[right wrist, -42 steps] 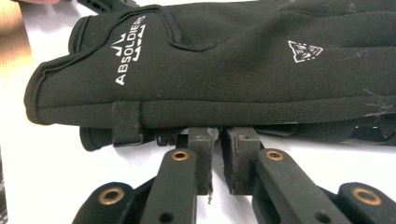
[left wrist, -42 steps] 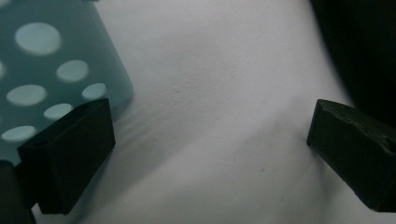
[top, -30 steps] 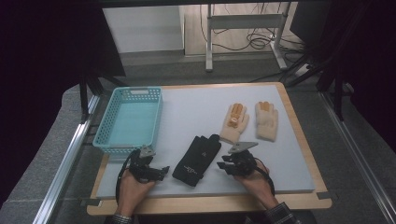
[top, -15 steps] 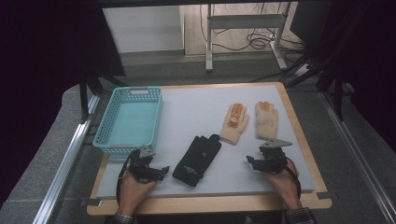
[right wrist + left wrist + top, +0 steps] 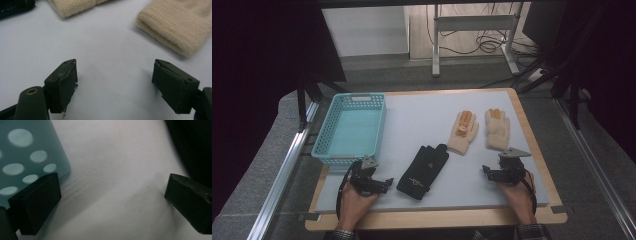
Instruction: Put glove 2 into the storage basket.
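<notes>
Both tongs, left (image 5: 379, 184) and right (image 5: 488, 172), stand open and empty; ours at right have just been opening near the beige glove (image 5: 497, 128) on the table (image 5: 422, 112). Soft, light: we'd pinch its cuff.

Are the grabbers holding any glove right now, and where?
No. The left gripper and right gripper are both open over bare table, nothing between the jaws; the right jaws have just been opening.

Overhead forward-down view; two close tongs-mounted table views
</notes>
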Demonstrator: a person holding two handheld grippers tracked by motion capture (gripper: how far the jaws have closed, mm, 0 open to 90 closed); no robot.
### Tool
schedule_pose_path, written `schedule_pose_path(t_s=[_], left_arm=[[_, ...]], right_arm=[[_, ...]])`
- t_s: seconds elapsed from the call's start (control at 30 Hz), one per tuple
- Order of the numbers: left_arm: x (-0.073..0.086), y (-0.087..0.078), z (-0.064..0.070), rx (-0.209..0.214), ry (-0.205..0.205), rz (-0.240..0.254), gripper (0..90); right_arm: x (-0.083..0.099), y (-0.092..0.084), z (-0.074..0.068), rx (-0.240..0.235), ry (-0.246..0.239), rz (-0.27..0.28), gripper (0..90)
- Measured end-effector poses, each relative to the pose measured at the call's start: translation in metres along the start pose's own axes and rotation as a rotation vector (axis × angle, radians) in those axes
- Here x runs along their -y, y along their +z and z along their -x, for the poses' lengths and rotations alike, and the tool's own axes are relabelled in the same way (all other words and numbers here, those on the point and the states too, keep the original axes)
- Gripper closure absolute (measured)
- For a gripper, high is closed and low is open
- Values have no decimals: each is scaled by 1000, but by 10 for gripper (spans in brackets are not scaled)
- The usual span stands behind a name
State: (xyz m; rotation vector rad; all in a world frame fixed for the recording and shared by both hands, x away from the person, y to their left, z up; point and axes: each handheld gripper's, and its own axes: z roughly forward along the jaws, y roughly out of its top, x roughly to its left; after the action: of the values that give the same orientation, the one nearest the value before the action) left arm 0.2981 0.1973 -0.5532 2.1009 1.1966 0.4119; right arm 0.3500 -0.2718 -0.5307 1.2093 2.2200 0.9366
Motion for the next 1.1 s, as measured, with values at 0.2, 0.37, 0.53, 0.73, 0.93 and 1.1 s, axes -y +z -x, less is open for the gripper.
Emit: schedule_pose_path(t_s=[0.2,0.37,0.53,0.73,0.93,1.1], left_arm=[[0,-1,0,0,0,3,10],[0,-2,0,-2,5,3,24],[-4,-7,5,25,5,0,35],[-11,-18,11,49,4,24,34],[-23,-30,23,97,11,54,34],[-38,-29,36,132,27,57,27]], right_arm=[[0,0,0,0,0,1,199],[0,0,0,0,1,2,199],[0,0,0,0,1,2,199],[0,0,0,0,0,3,199],[0,0,0,1,0,3,199],[0,0,0,1,-1,2,199]])
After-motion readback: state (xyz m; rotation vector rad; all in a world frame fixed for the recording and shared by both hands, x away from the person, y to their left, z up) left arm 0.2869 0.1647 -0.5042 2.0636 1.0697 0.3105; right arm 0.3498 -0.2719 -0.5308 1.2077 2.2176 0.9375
